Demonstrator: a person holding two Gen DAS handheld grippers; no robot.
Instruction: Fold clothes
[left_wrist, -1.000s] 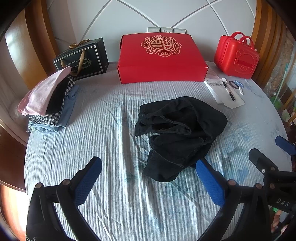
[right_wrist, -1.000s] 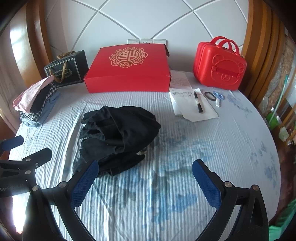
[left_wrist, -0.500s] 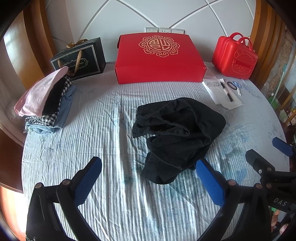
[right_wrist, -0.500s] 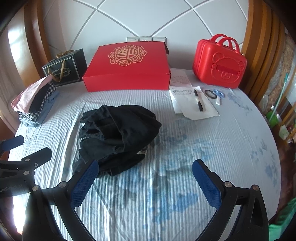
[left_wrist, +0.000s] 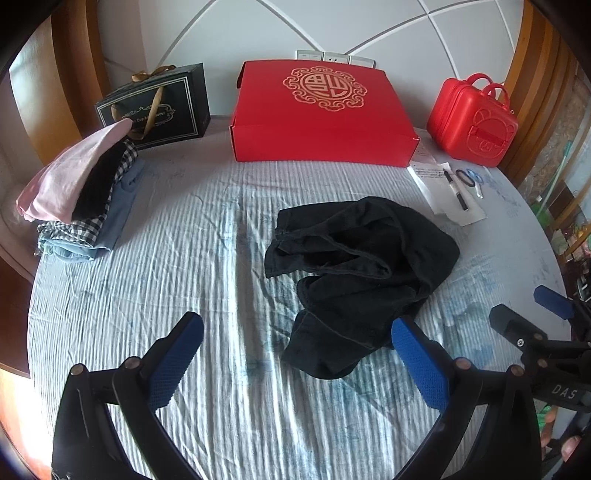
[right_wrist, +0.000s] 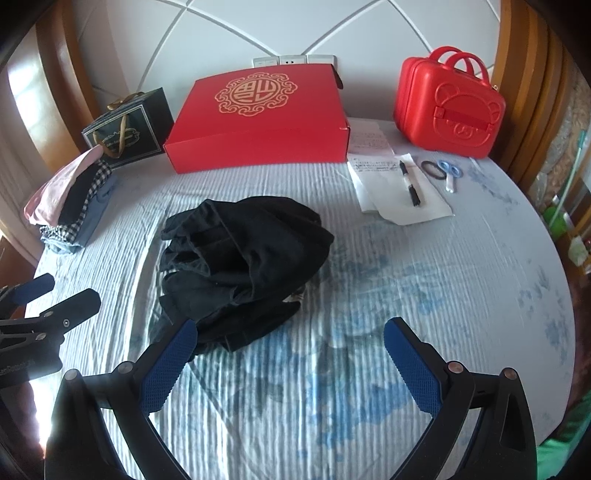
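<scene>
I hold my left gripper (left_wrist: 297, 354) and my right gripper (right_wrist: 290, 363) above the near side of the table, both with jaws spread wide and pinching nothing. The black garment (left_wrist: 360, 275) lies in a crumpled heap on the striped tablecloth (left_wrist: 177, 266), in front of the red box (left_wrist: 321, 114) and apart from it.

My worry is the bunching: the garment is soft, dark and doubled over itself, so its seams and hems are hard to read. If I pinch a thick roll instead of a single edge, I judge it will lift as a lump and not spread. The tablecloth is thin and ribbed with wrinkles; a low grab could catch it too and drag the paper (right_wrist: 399, 184) and pen (right_wrist: 409, 183) that lie right of the box.

Left of the box, a stack of folded clothes (left_wrist: 79, 199) sits with a pink piece on top, beside the dark gift bag (left_wrist: 159, 105). Right of the box stands a hard, glossy red case (right_wrist: 448, 105).
</scene>
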